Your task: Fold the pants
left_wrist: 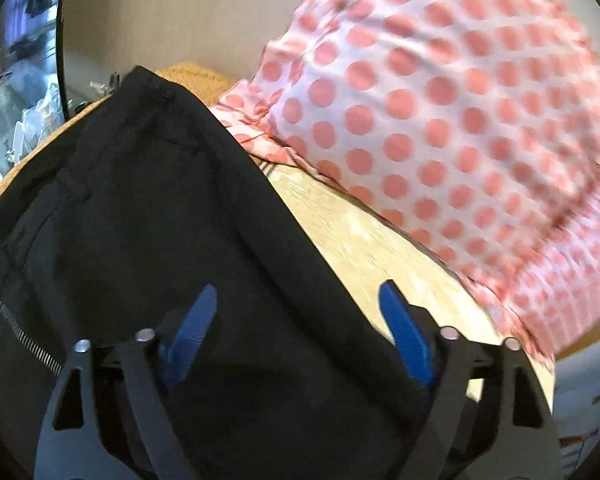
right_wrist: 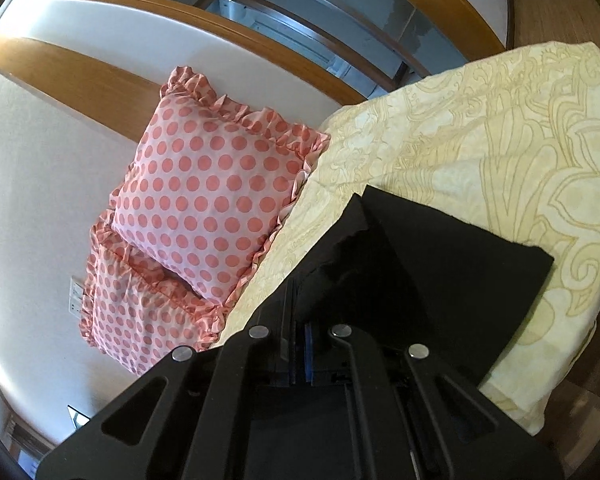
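Black pants (left_wrist: 160,216) lie on a bed with a pale yellow patterned cover (left_wrist: 360,248). The waistband, a button and the zip show at the left of the left wrist view. My left gripper (left_wrist: 296,304) is open, its blue fingers (left_wrist: 196,328) spread just above the waist part of the pants, holding nothing. My right gripper (right_wrist: 300,344) is shut on a fold of the black pants (right_wrist: 440,264), which hang from the jaws and drape over the bed cover (right_wrist: 480,140).
Pink pillows with red dots (left_wrist: 440,120) lie close to the right of the pants, and they also show in the right wrist view (right_wrist: 212,184). A white wall with a wooden band (right_wrist: 60,72) is behind them. The bed edge (right_wrist: 532,408) drops off at the lower right.
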A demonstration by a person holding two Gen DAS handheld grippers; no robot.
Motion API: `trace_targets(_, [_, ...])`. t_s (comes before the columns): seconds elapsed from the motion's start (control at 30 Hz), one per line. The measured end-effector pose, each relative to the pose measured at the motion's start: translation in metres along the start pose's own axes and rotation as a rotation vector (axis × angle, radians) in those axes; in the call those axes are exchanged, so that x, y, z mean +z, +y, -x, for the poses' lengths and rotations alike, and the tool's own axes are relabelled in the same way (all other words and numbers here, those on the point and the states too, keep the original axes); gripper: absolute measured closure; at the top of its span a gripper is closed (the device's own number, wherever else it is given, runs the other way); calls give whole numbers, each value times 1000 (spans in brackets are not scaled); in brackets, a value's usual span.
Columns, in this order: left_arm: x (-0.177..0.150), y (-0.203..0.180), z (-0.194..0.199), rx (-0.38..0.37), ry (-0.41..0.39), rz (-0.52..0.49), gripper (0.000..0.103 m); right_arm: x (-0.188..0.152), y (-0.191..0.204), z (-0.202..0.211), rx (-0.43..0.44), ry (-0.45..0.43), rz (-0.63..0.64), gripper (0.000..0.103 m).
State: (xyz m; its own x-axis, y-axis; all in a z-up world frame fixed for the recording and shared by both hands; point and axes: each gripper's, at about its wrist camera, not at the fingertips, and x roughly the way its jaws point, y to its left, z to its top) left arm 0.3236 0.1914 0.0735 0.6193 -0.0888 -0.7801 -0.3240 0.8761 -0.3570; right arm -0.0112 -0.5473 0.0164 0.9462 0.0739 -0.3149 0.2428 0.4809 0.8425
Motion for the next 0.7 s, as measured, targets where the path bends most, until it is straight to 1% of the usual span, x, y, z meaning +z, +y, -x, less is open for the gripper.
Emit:
trace_targets(0.03, [6, 0, -10, 30, 8, 16, 28, 0, 1, 0, -3, 0, 4, 100])
trace_targets(0.07, [13, 2, -23, 58, 26, 40, 34, 1, 2, -1, -9, 1, 14, 100])
trace_targets(0.13, [17, 6, -38, 78, 56, 71, 55, 1, 4, -3, -21, 1, 29, 100])
trace_targets(0.17, [18, 11, -43, 76, 72, 87, 82, 2, 4, -4, -22, 2, 33, 100])
trace_targets(0.2, [17, 16, -45, 74, 80, 105, 87, 3, 5, -5, -21, 3, 35, 100])
trace_targets(0.27, [12, 22, -31, 61, 48, 102, 90, 5, 6, -7, -22, 1, 42, 100])
trace_targets(0.3, [7, 25, -15, 50, 15, 85, 91, 7, 7, -7, -26, -6, 51, 100])
trace_targets(0.33, [0, 28, 4, 38, -21, 71, 91, 8, 8, -6, -26, -12, 55, 100])
trace_targets(0.37, [-13, 34, 33, 14, -76, 54, 92, 9, 9, -5, -26, -21, 61, 100])
trace_targets(0.4, [-22, 38, 53, -5, -115, 48, 92, 10, 9, -2, -26, -32, 66, 100])
trace_targets(0.47, [-61, 56, 106, -38, -202, 36, 92, 12, 7, 3, -27, -47, 66, 100])
trace_targets(0.53, [-104, 76, 143, -55, -255, 41, 91, 15, 2, 8, -42, -62, 63, 100])
trace_targets(0.57, [-121, 83, 155, -54, -264, 51, 91, 16, -1, 10, -50, -65, 58, 100])
trace_targets(0.6, [-152, 96, 167, -50, -271, 67, 91, 17, -5, 13, -60, -68, 53, 100])
trace_targets(0.67, [-199, 118, 174, -28, -258, 101, 91, 17, -11, 15, -76, -68, 47, 100])
trace_targets(0.7, [-212, 125, 174, -25, -247, 118, 91, 16, -14, 15, -87, -64, 42, 100])
